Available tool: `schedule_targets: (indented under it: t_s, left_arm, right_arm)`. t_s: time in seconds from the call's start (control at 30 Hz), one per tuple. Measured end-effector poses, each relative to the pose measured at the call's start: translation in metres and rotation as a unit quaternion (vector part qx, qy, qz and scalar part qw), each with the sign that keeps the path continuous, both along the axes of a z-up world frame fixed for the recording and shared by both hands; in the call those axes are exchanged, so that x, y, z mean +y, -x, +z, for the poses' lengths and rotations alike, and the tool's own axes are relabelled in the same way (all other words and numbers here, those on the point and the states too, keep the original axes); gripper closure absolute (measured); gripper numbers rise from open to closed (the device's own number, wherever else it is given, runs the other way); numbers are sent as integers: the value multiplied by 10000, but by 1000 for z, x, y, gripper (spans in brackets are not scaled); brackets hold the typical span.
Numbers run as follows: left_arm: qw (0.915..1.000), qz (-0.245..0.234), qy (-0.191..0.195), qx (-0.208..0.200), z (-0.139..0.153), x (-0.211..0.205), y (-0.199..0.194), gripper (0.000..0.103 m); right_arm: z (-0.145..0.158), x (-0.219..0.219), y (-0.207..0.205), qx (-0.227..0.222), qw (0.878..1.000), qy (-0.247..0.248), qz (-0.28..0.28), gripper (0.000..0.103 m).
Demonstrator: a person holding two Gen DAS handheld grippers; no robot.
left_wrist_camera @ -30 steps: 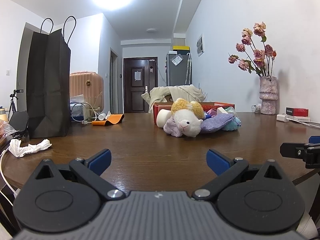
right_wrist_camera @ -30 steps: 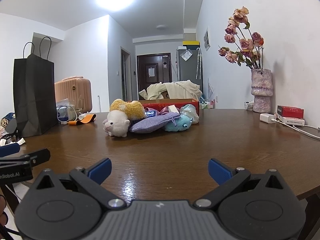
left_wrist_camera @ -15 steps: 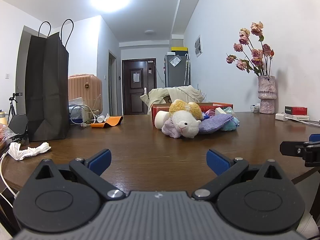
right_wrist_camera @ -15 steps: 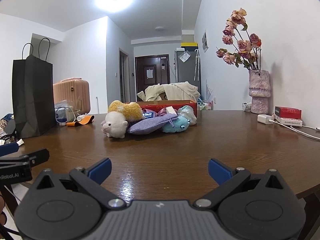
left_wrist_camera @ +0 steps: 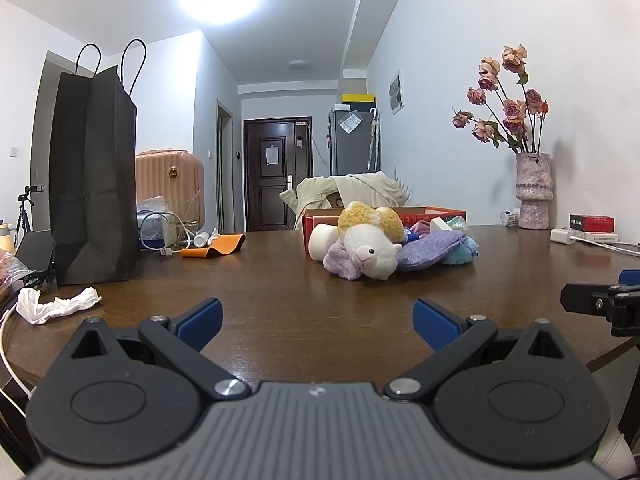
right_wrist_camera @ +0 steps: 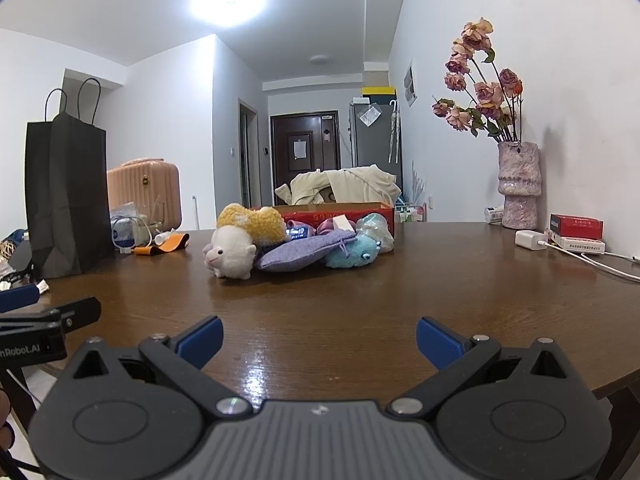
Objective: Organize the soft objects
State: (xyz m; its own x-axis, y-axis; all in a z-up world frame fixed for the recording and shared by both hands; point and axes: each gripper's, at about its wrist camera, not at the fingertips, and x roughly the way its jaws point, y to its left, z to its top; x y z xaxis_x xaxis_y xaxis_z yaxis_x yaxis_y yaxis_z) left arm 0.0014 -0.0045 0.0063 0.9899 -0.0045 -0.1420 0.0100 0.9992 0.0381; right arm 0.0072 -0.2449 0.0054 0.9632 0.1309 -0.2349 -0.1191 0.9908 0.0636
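Observation:
A pile of soft toys lies mid-table in front of a red box (left_wrist_camera: pixel 444 213) (right_wrist_camera: pixel 340 210): a white and yellow plush sheep (left_wrist_camera: pixel 368 246) (right_wrist_camera: pixel 236 246), a purple cloth pouch (left_wrist_camera: pixel 428 249) (right_wrist_camera: pixel 304 251), a teal plush (left_wrist_camera: pixel 464 251) (right_wrist_camera: pixel 352 255) and a white roll (left_wrist_camera: pixel 321 240). My left gripper (left_wrist_camera: pixel 316 320) is open and empty, low over the table's near edge, well short of the pile. My right gripper (right_wrist_camera: pixel 318 338) is open and empty, level with it to the right.
A tall black paper bag (left_wrist_camera: pixel 94 184) (right_wrist_camera: pixel 66 200) stands at the left. Crumpled white tissue (left_wrist_camera: pixel 56 306) lies near the left edge. An orange item (left_wrist_camera: pixel 212 249) and cables sit behind. A vase of dried roses (left_wrist_camera: pixel 532 192) (right_wrist_camera: pixel 518 188), small boxes (right_wrist_camera: pixel 576 226) and a charger (right_wrist_camera: pixel 530 238) are at the right.
Both grippers have tilted or dipped slightly, so the pile sits a little higher in view. Jaws stay open; nothing on the table has moved.

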Motion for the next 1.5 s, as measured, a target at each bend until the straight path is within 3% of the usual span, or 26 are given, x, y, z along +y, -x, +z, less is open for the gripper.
schedule_targets:
  t_s: [1.17, 1.27, 1.37, 1.5]
  left_arm:
    - [10000, 13, -45, 6, 7, 2, -5, 0]
    - [9997, -42, -59, 230, 20, 6, -25, 0]
    - [9989, -191, 14, 422, 37, 10, -46, 0]
    - [9980, -215, -16, 590, 56, 10, -77, 0]
  right_arm:
    - [6, -1, -7, -68, 10000, -55, 17, 0]
    - [19, -3, -20, -154, 9999, -42, -34, 0]
    - [33, -5, -44, 57, 10000, -44, -41, 0]
    - [51, -17, -89, 536, 9958, -656, 339, 0]
